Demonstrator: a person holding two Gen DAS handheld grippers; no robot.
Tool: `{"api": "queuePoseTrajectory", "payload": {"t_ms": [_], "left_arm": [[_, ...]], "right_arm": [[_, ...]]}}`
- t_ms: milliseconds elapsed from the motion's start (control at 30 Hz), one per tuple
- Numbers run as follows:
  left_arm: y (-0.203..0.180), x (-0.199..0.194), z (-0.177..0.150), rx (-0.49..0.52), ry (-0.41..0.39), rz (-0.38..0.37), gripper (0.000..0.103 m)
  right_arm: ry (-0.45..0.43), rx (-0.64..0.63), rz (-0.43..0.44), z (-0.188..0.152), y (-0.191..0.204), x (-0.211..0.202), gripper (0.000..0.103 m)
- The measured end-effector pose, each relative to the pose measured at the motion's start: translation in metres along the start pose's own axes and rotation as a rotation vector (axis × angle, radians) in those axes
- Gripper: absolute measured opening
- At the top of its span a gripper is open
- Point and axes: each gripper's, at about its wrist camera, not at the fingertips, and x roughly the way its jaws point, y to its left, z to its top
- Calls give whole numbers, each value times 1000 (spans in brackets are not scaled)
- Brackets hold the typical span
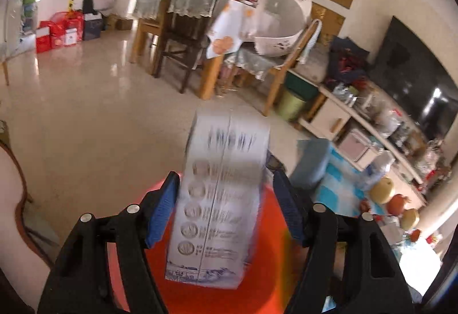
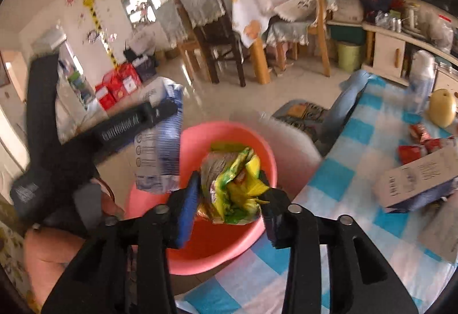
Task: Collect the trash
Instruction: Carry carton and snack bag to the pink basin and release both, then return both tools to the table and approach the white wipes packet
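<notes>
Left tongs apart, blurred carton between; right tongs apart around wrapper.

— Left gripper: black plastic frame, two angled arms, blue ribbed pads, round silver screws on the knuckles.
— Right gripper: same black build, blue pads, silver screws. Seen from the right wrist, black body of the left one, ribbed section, faint pale markings near its end.
</notes>
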Motion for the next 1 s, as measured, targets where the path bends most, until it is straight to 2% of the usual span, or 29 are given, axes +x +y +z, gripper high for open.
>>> {"api": "queuePoseTrajectory", "payload": {"t_ms": [33, 100, 167, 233, 400, 500, 600, 867, 1000], "left_arm": [[2, 1, 2, 3, -8, 7, 78], [0, 0, 3, 22, -34, 10, 82], [-7, -3, 4, 58, -72, 27, 87], [-15, -7, 4, 86, -125, 29, 88], [-37, -15, -3, 145, -193, -72, 93], [-54, -13, -9, 177, -152, -141, 93], [-72, -16, -14, 241, -138, -127, 93], [-123, -24, -41, 411, -107, -197, 93], [-142, -23, -58, 481, -96, -205, 93]], "right_arm": [[7, 0, -24, -5, -1, 4, 67], [2, 17, -32, -11, -3, 3, 73], [-10, 49, -48, -18, -15, -6, 88], [-24, 80, -79, -24, -26, -18, 89], [-62, 130, -143, -38, -52, -54, 89], [-76, 138, -194, -48, -68, -74, 89], [-84, 151, -230, -60, -81, -90, 89], [-108, 235, -295, -92, -118, -131, 94], [-135, 286, -306, -99, -135, -149, 95]]}}
